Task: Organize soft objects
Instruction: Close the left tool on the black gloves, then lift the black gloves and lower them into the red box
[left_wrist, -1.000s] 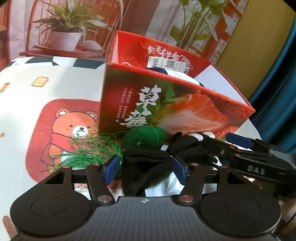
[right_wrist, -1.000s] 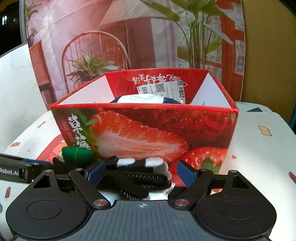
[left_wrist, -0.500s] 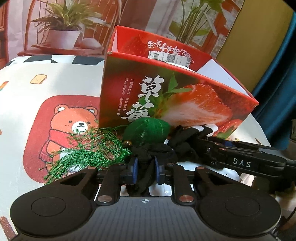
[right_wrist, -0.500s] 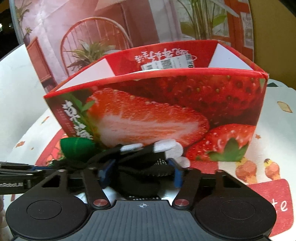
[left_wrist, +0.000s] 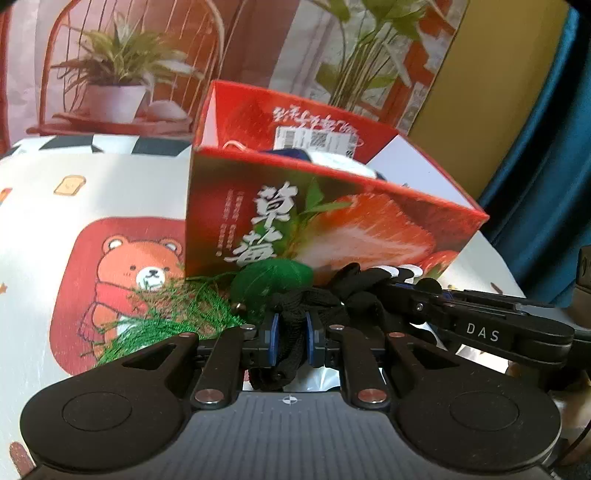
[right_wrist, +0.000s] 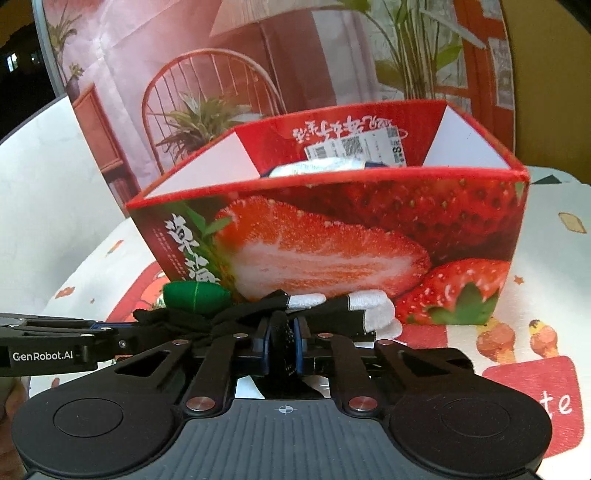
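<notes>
**Both grippers clamp the black glove in front of the strawberry box**

At the far left of the left wrist view, the worktop wears a cream cloth printed with a bear. A green tassel sprawls across that print, its fringe leading to a green padded charm that lies against the foot of the strawberry box. Just right of the charm lies the black glove with white fingertips, bunched on the worktop before the box. The left gripper has its jaws closed on a fold of the glove's black fabric, blue pads pressing it from both sides. Farther right, the right gripper reaches in from the side; its jaws have just been closing. In its own view they pinch the glove's dotted black part between them. Inside the open box, something white and dark blue shows above the rim.
</notes>
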